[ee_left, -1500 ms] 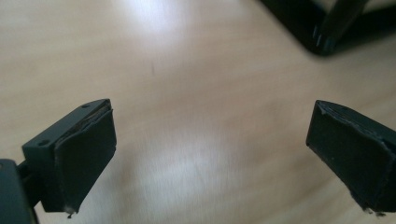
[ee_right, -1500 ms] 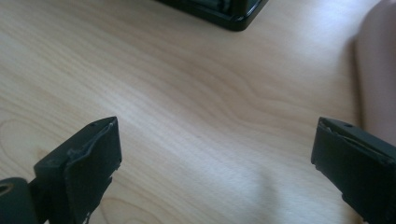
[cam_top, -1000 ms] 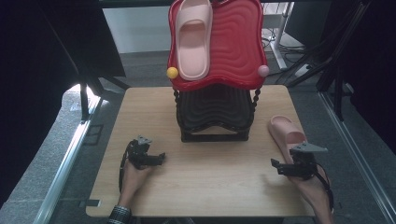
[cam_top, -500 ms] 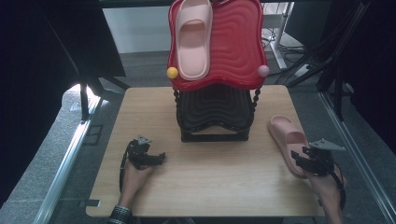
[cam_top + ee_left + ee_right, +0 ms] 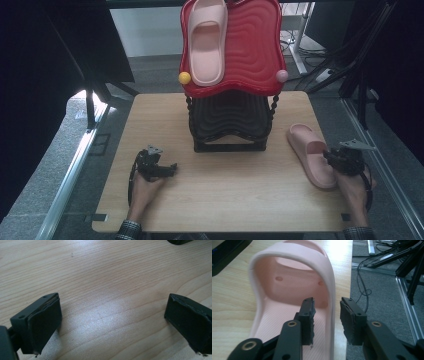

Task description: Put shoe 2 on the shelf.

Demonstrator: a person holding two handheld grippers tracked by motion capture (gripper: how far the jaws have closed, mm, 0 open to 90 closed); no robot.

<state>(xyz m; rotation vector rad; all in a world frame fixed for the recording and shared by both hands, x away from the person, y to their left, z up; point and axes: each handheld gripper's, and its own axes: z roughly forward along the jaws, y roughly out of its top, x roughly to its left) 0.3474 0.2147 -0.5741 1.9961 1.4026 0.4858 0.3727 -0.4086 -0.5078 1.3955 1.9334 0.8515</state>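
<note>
A pink slipper (image 5: 310, 152) lies flat on the wooden table (image 5: 230, 200) at the right. My right gripper (image 5: 331, 158) is at its outer side, near the heel. In the right gripper view this gripper (image 5: 327, 307) is open and straddles the slipper's (image 5: 287, 290) side wall. One jaw is inside over the footbed and the other is outside, with a gap left. A second pink slipper (image 5: 206, 42) rests on the red wavy top (image 5: 252, 50) of a black rack (image 5: 230, 120). My left gripper (image 5: 170, 169) sits open on the table at the left, with bare wood between its jaws (image 5: 112, 312).
The rack stands at the table's middle back, with a yellow ball (image 5: 184, 77) and a pink ball (image 5: 282, 75) at the red top's corners. The table's right edge runs close beside the slipper. Beyond it are cables and a metal rail (image 5: 407, 302) on the floor.
My right gripper has moved right and slightly forward, from the slipper's near end to its outer side, and now straddles the wall. The left gripper has not moved.
</note>
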